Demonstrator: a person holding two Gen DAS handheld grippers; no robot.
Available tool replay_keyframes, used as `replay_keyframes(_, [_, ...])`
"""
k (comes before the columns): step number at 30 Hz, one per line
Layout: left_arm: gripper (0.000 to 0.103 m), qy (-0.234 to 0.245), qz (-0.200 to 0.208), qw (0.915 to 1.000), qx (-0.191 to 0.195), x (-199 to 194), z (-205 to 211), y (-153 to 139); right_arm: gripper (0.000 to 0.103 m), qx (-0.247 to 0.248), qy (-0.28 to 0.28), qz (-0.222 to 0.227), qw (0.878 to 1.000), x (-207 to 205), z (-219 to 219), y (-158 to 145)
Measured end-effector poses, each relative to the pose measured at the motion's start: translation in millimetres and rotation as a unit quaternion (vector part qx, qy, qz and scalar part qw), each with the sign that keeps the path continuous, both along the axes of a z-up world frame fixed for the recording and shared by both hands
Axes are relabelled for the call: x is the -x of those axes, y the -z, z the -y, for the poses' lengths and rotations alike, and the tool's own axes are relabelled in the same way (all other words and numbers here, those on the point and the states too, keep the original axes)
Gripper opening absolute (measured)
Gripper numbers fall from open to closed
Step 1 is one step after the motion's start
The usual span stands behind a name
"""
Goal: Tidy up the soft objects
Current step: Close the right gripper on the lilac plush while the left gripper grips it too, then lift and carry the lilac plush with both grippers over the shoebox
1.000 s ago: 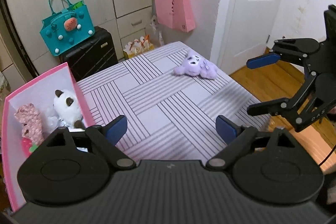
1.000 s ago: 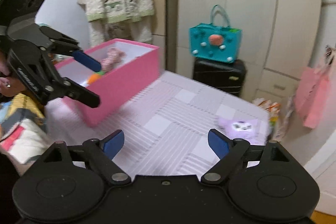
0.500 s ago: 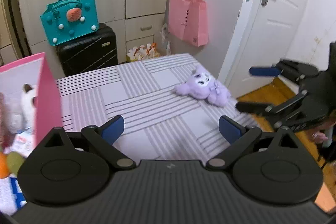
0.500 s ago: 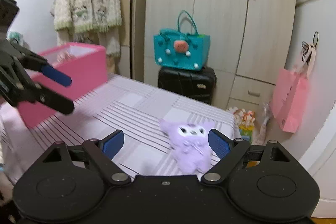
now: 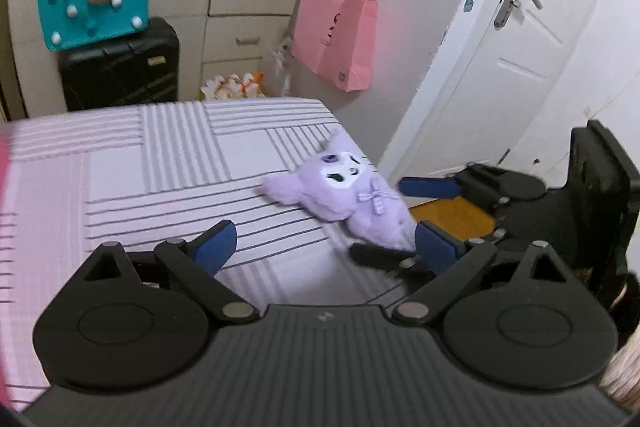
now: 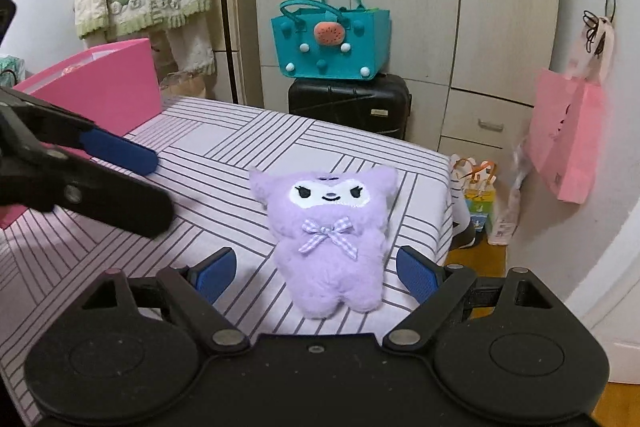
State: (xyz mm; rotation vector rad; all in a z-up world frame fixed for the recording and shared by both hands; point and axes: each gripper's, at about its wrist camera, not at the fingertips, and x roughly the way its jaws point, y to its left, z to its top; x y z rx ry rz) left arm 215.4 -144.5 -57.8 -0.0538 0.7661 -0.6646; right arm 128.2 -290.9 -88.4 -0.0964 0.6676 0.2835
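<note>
on the striped bed (image 6: 200,163), near its right edge, the purple plush toy (image 6: 332,239) lies face up, with a white face patch and a gingham bow at the neck. right gripper (image 6: 316,273): jaws open wide, one blue pad on each side of the toy's lower body, neither pad visibly touching the plush. from the left wrist view the same toy (image 5: 344,195) sits at the bed (image 5: 160,163) corner, with the right gripper (image 5: 416,223) reaching in from the door side, one finger above the toy and one below.

left gripper (image 5: 324,247): jaws open, nothing between them, held over the striped cover just beside the toy. from the right wrist view the left gripper (image 6: 132,183) hangs above the bed to the left of the toy, apart from it.

pink box (image 6: 104,87): stands on the far left part of the bed, well apart from the toy. a teal handbag (image 6: 332,47) rests on a black suitcase (image 6: 352,103) by the wardrobe.
</note>
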Motion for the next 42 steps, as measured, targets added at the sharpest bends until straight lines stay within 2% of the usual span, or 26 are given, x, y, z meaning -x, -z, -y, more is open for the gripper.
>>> replay_keyframes(7, [0.094,-0.011,-0.059,0.9971,0.046,-27.6,25.7,26.2,0.089,-0.010,0.012,-0.001,1.000,-8.1,-5.2,5.6])
replay_keyframes(10, [0.088,-0.030,-0.078,0.9944,0.066,-36.5,29.1,33.8,0.085,-0.013,0.022,-0.003,1.000,-13.4,-2.8,8.7])
replay_keyframes(13, [0.075,-0.038,-0.080,0.9928,0.081,-40.1,35.1,39.5,0.064,-0.033,0.030,-0.016,0.999,-16.6,2.1,10.5])
replay_keyframes(15, [0.067,-0.040,-0.075,0.9935,0.077,-41.9,40.0,41.8,0.060,-0.047,0.028,-0.019,0.998,-14.4,1.6,8.8])
replay_keyframes(18, [0.062,-0.039,-0.077,0.9937,0.071,-44.0,43.8,46.2,0.057,-0.066,0.036,-0.022,0.997,-11.1,0.2,9.1])
replay_keyframes(29, [0.062,-0.048,-0.079,0.9925,0.080,-30.8,29.5,49.2,0.055,-0.119,0.082,-0.025,0.989,11.4,-14.5,10.5])
replay_keyframes(35, [0.055,-0.041,-0.078,0.9931,0.077,-17.9,21.4,50.1,0.055,-0.084,0.095,-0.022,0.992,30.7,-39.9,11.0])
replay_keyframes(42, [0.055,-0.036,-0.077,0.9939,0.069,-2.1,9.2,48.2,0.055,-0.095,0.112,-0.019,0.989,47.3,-54.3,7.4])
